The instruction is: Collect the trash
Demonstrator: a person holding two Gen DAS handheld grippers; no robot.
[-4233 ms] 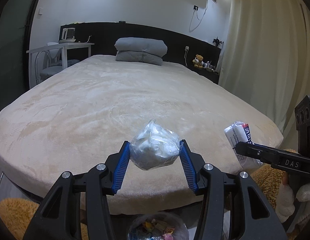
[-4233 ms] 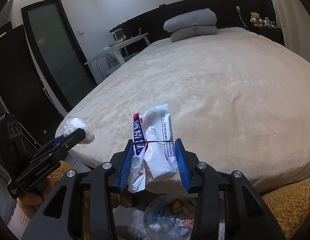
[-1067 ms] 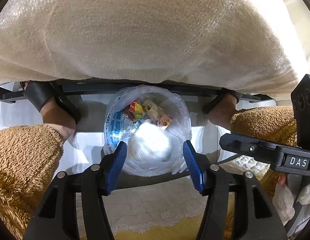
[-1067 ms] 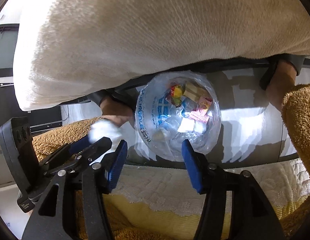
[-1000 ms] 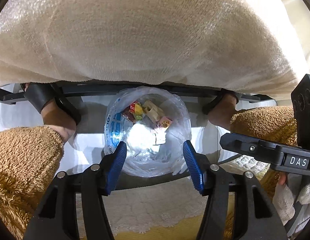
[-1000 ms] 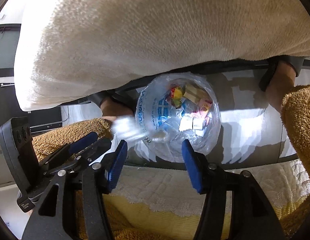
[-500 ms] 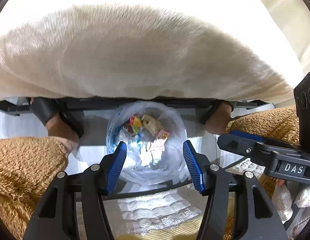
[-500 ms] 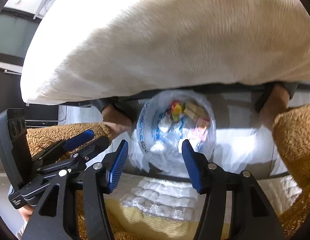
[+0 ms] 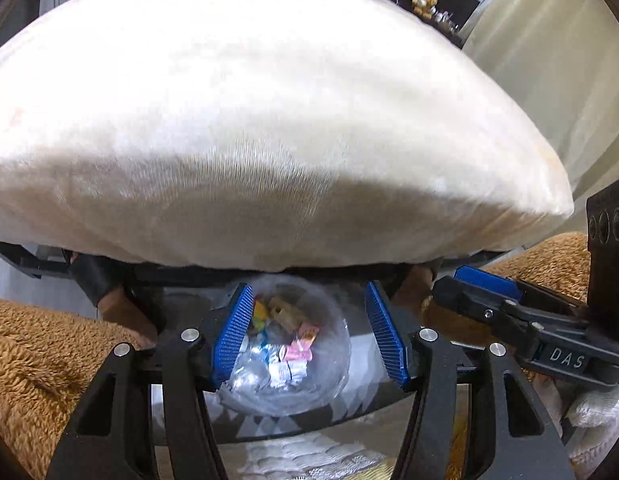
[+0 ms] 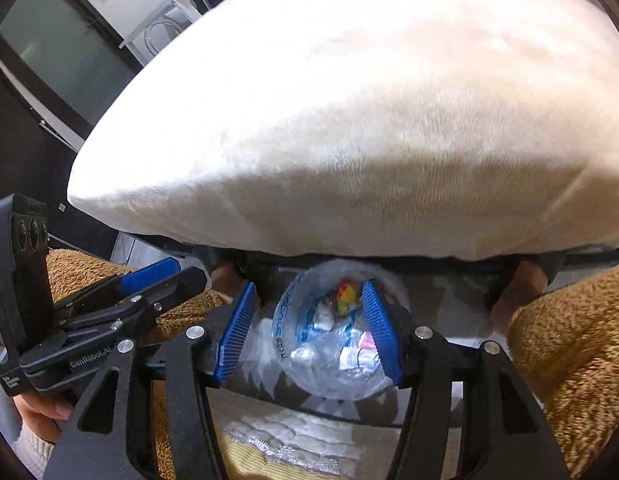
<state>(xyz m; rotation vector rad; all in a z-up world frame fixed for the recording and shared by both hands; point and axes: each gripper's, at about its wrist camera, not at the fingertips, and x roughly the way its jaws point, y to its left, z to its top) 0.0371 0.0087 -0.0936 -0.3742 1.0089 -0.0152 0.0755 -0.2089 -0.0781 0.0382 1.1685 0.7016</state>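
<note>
Over the bin [image 9: 333,368], left gripper [image 9: 309,336] and right gripper [image 10: 305,330] are lifting away, fingers apart and empty; both dropped wrappers are lying among colourful trash [image 9: 287,340].

"DAS" marks the right hand-held gripper [image 9: 461,286]; "GenRobot.AI" marks the left hand-held gripper [image 10: 165,276].

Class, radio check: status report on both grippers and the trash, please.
Left gripper open, empty. Right gripper open, empty. Trash in the bag below. Bed overhangs it.
</note>
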